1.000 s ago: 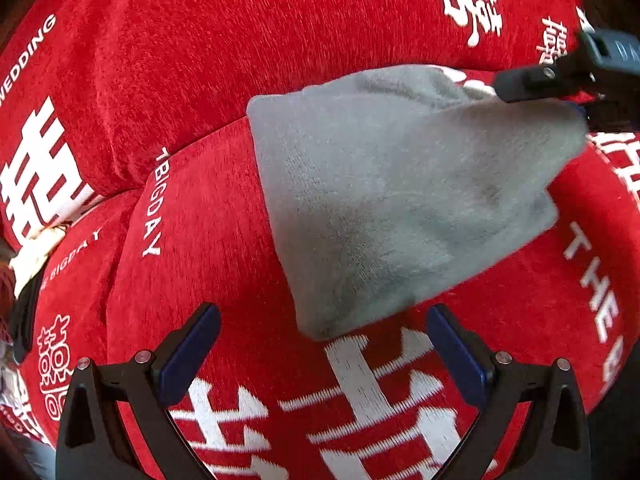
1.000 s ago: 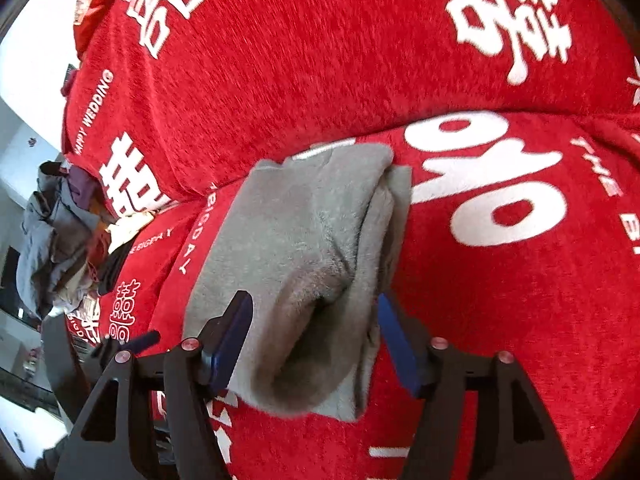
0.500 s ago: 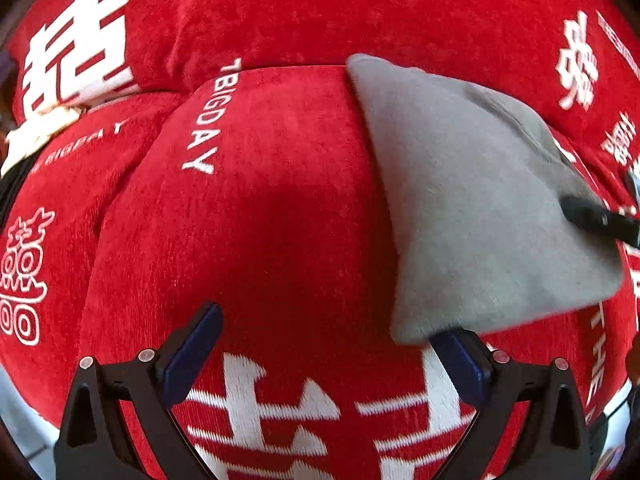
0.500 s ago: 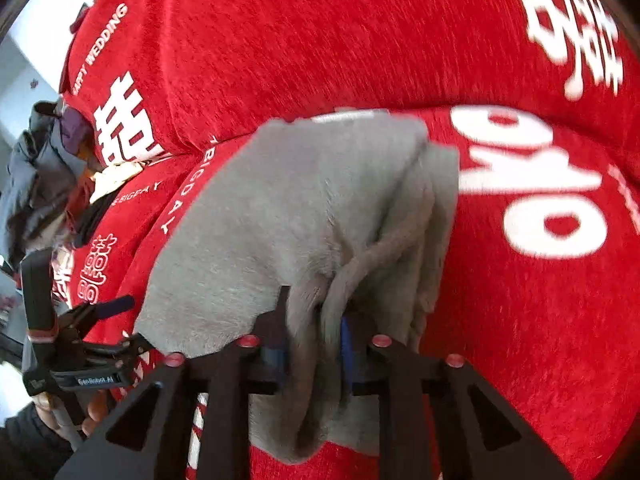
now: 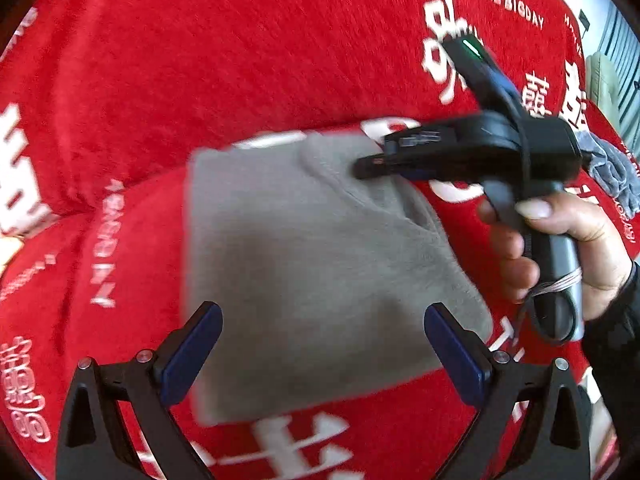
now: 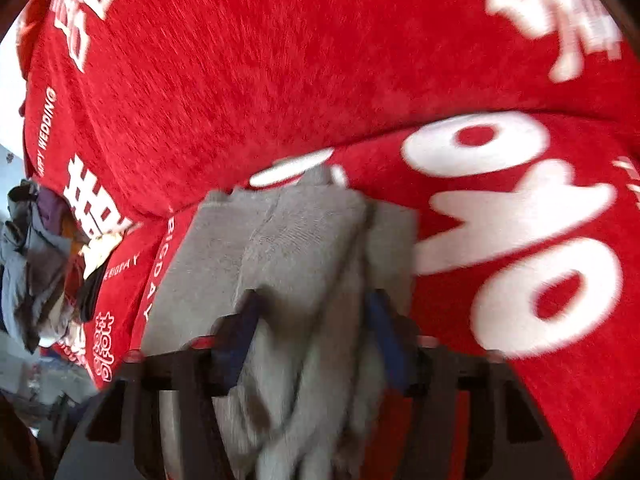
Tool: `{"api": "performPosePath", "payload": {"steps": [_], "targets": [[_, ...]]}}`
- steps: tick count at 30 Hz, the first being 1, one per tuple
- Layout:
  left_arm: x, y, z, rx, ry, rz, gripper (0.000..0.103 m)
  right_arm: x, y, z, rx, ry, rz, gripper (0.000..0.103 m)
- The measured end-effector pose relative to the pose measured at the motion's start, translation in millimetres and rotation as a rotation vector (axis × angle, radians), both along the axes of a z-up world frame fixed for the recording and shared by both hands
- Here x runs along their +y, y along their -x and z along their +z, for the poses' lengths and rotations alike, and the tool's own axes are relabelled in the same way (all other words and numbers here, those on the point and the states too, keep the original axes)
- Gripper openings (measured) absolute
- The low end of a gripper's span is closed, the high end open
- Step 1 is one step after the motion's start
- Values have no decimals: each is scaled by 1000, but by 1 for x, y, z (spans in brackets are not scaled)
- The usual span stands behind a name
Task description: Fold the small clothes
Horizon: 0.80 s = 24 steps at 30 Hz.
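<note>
A folded grey garment (image 5: 312, 264) lies on the red sofa cover. My left gripper (image 5: 320, 344) is open, its blue pads on either side of the garment's near edge, just above it. My right gripper (image 5: 372, 168) reaches in from the right, held by a hand, with its tip over the garment's far right corner. In the right wrist view the grey garment (image 6: 296, 248) lies between the blurred fingers of the right gripper (image 6: 312, 320), which stand apart around the bunched folds, open.
The red sofa cover (image 5: 240, 60) with white lettering fills both views. A pile of other clothes (image 6: 32, 256) lies at the left in the right wrist view. A grey-blue cloth (image 5: 612, 172) lies at the far right in the left wrist view.
My right gripper was shut on the garment's folds half a second ago and has opened. My left gripper has swung back to the right over the garment's near edge.
</note>
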<state>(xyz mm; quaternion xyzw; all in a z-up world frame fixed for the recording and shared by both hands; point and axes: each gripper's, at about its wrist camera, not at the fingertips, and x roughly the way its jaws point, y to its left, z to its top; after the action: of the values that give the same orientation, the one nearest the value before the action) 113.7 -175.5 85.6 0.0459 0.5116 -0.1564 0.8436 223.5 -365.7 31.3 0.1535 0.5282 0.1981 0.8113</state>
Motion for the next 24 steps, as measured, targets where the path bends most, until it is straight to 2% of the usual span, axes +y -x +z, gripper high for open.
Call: {"api": "performPosePath", "payload": {"steps": [2, 4, 7, 9, 10, 11, 13, 14, 16, 18, 19, 22, 24], "targets": [[-14, -7, -11, 38, 19, -14, 102, 13, 2, 16, -120, 57, 65, 20], [-28, -12, -22, 71, 33, -37, 102, 12, -1, 20, -172, 74, 82, 20], [-47, -17, -39, 85, -14, -43, 102, -2, -17, -7, -95, 96, 47, 19], [-51, -16, -38, 66, -34, -59, 102, -8, -15, -12, -82, 56, 54, 20], [-47, -16, -35, 76, -14, -66, 102, -12, -14, -10, -80, 44, 48, 28], [-42, -15, -31, 85, 3, -65, 102, -16, -11, -5, -76, 46, 34, 41], [-20, -13, -15, 98, 65, -50, 102, -28, 2, 12, -124, 61, -4, 50], [-8, -11, -7, 89, 84, -38, 102, -33, 9, 21, -153, 57, -13, 51], [23, -11, 12, 49, 110, 14, 102, -37, 27, 40, -207, 31, -6, 51], [49, -19, 20, 29, 94, 112, 102, -25, 52, 57, -254, 2, 72, 51], [68, -30, 17, 37, 66, 190, 102, -17, 60, 60, -265, -1, 105, 51], [94, -48, -10, 106, 15, 307, 102, 19, 93, 59, -286, 28, 248, 54], [96, -53, -26, 140, -11, 318, 102, 29, 104, 42, -268, 91, 270, 59]]}}
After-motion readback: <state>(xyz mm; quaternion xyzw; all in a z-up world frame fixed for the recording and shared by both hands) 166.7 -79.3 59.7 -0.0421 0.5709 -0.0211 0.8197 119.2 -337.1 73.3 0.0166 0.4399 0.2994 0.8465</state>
